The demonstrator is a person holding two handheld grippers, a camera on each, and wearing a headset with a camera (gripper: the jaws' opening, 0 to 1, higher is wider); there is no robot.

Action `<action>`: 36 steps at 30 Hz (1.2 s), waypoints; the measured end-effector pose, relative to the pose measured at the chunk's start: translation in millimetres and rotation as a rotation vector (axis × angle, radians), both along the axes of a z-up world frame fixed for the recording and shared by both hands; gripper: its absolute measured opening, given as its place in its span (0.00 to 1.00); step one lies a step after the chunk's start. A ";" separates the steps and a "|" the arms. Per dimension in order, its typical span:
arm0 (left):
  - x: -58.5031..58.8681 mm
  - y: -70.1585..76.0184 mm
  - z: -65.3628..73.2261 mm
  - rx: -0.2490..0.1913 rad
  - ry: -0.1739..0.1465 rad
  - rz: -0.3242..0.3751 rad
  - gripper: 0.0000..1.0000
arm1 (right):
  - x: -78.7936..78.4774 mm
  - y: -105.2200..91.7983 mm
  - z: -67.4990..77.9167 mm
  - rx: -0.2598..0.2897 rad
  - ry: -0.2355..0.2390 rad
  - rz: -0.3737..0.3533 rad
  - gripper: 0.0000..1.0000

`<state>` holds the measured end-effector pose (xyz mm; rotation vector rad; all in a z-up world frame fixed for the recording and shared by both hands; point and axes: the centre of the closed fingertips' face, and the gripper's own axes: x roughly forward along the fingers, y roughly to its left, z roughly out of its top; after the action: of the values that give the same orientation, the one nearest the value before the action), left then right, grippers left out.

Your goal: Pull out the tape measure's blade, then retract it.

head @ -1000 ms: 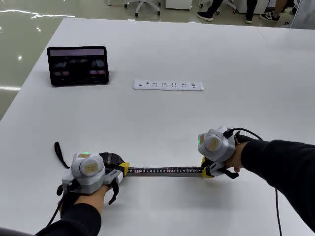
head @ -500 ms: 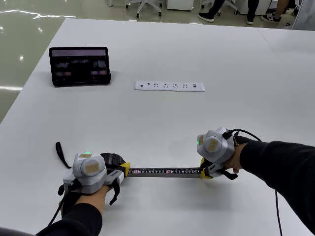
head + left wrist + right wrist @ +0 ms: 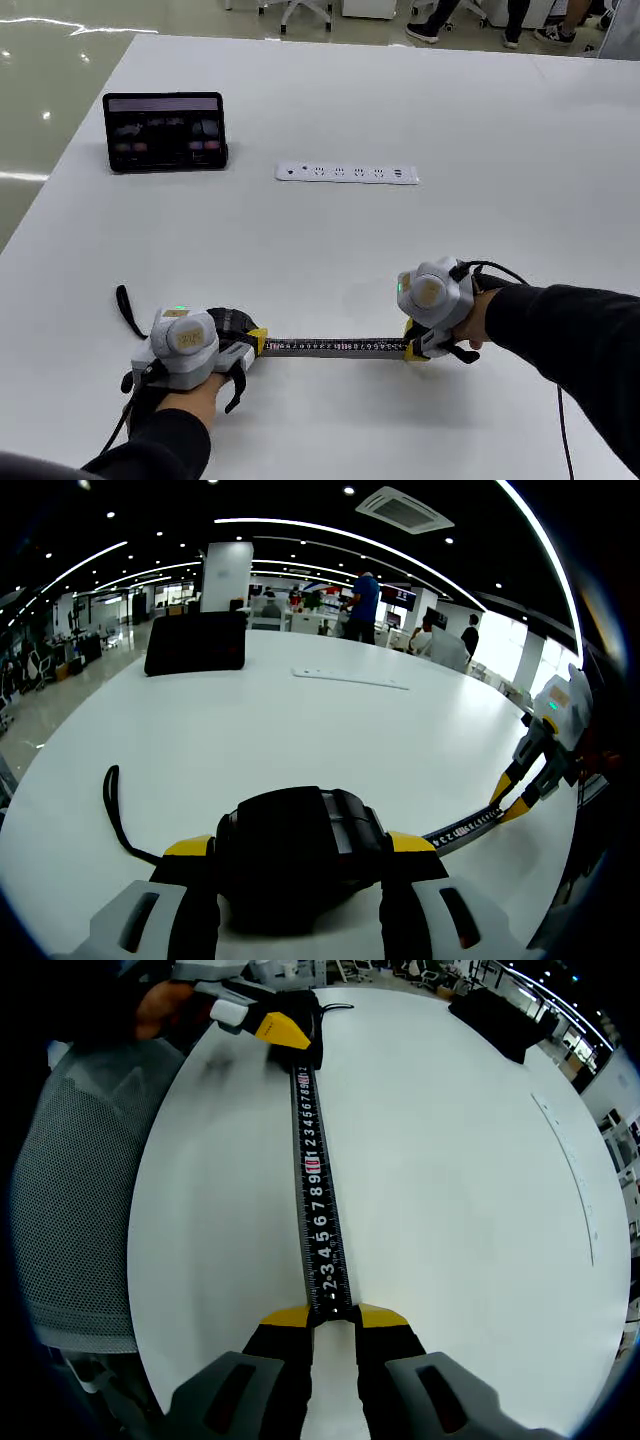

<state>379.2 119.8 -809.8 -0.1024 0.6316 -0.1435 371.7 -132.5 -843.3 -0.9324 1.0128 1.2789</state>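
Note:
The black tape measure case (image 3: 232, 325) lies on the white table (image 3: 400, 90) near the front left, with my left gripper (image 3: 246, 345) shut on its sides. The case sits between the yellow-tipped jaws in the left gripper view (image 3: 300, 845). Its blade (image 3: 335, 347) runs flat to the right along the table. My right gripper (image 3: 412, 348) is shut on the blade's free end. In the right gripper view the numbered blade (image 3: 318, 1190) stretches from that gripper (image 3: 325, 1315) up to the case (image 3: 300, 1038).
A dark tablet (image 3: 165, 131) stands at the back left and a white power strip (image 3: 347, 173) lies mid-table. The case's black wrist strap (image 3: 125, 308) trails left. Chairs and people's legs show beyond the far edge.
My right gripper has moved a little left toward the case with the blade's end in it, so the drawn-out length is shorter. The left gripper has kept its place.

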 end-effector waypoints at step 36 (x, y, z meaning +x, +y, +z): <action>0.5 1.1 -2.3 -0.001 0.009 -0.001 0.61 | -0.1 21.6 0.7 0.032 -0.006 0.015 0.11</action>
<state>379.7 120.9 -812.1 -0.1033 0.6407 -0.1443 371.6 -110.8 -842.7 -0.9211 0.9794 1.3005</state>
